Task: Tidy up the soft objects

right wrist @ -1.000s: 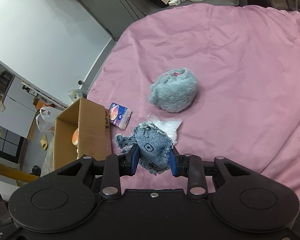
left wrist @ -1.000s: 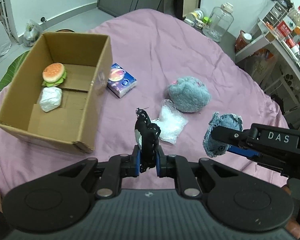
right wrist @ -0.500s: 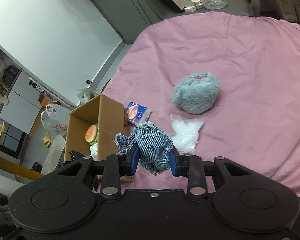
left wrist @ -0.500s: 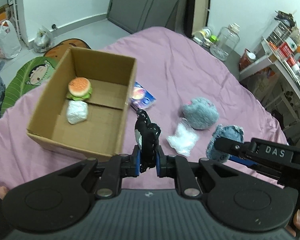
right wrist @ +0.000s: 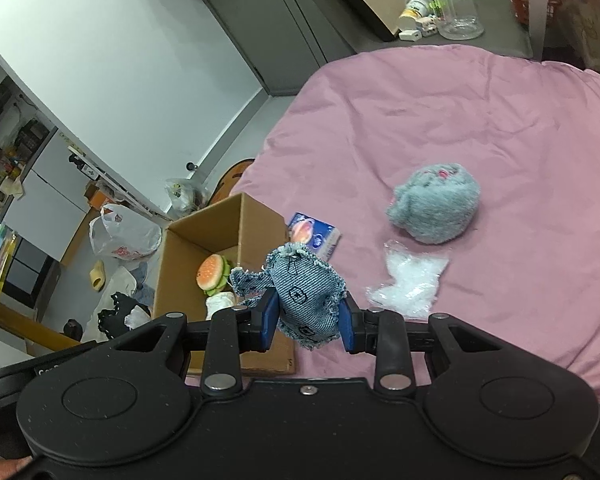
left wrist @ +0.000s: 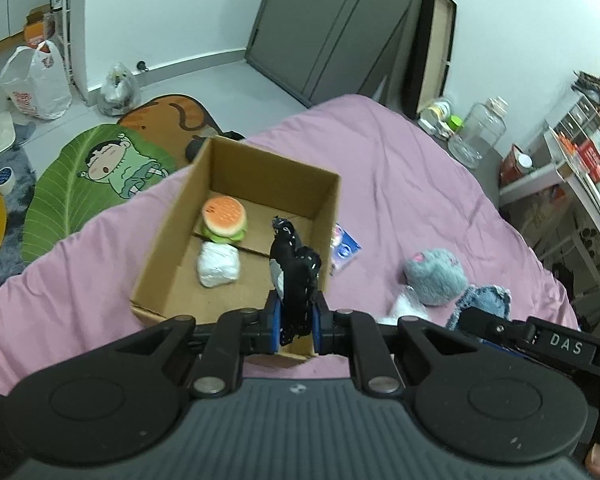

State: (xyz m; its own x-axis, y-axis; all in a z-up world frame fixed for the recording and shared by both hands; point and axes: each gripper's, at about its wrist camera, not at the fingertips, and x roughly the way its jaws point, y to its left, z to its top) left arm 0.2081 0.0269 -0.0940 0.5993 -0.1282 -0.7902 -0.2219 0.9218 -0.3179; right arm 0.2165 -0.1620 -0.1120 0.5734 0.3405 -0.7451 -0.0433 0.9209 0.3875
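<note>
My left gripper [left wrist: 296, 326] is shut on a black soft toy [left wrist: 294, 276] and holds it above the near right corner of the open cardboard box [left wrist: 162, 252]. A burger plush [left wrist: 224, 220] and a white bundle [left wrist: 218, 266] lie in the box. My right gripper [right wrist: 306, 326] is shut on a denim plush [right wrist: 306, 298], raised over the pink bed just right of the box [right wrist: 256, 220]. A grey fluffy plush [right wrist: 436, 208], a clear plastic bag [right wrist: 410, 284] and a blue tissue pack [right wrist: 314, 234] lie on the bed.
The pink bedspread [right wrist: 480, 120] covers the bed. Cartoon floor mats [left wrist: 100, 176] and plastic bags [left wrist: 36, 80] lie on the floor to the left. A large clear jar [left wrist: 476, 132] and shelves [left wrist: 580, 168] stand beyond the bed at the right.
Both grippers have risen and moved left toward the box with their toys. The black toy now hangs over the box's near right corner.
</note>
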